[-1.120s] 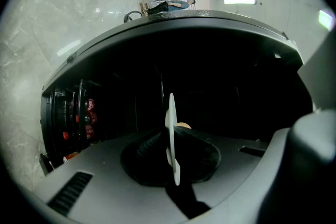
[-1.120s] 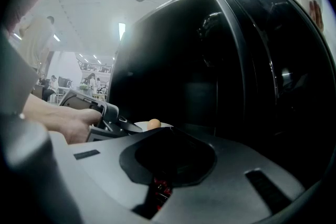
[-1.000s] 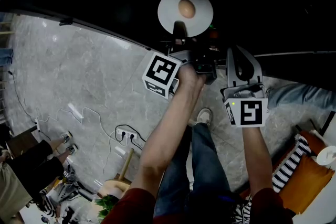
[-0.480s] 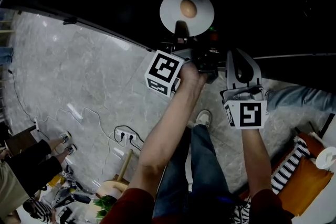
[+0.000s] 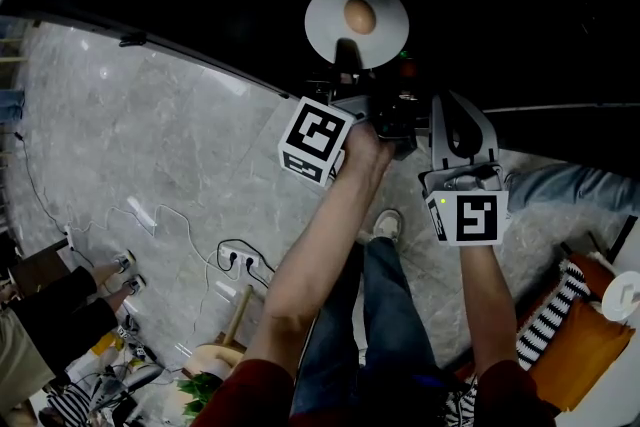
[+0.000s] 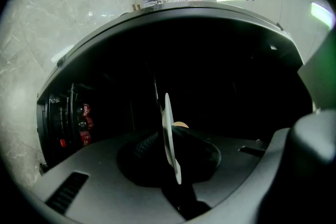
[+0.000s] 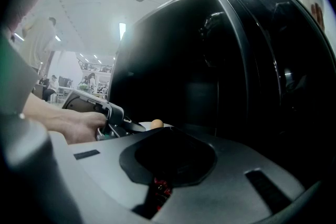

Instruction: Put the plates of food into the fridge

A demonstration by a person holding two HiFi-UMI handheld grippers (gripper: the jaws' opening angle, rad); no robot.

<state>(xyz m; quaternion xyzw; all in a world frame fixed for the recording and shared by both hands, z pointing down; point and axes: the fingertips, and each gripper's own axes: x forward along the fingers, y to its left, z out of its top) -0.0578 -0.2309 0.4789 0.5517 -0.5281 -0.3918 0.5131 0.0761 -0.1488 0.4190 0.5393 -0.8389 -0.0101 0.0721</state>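
Left gripper [image 5: 344, 53] grips plate [image 5: 328, 7] with egg [image 5: 359, 16]; red cans [image 6: 84, 123] bear unreadable print

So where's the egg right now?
In the head view, the egg sits on the white plate at top centre, whose near rim the left gripper clamps.

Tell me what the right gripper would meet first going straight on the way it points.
The dark fridge, probably its open inside; nothing nearer shows ahead of the right gripper, though depth is hard to judge.
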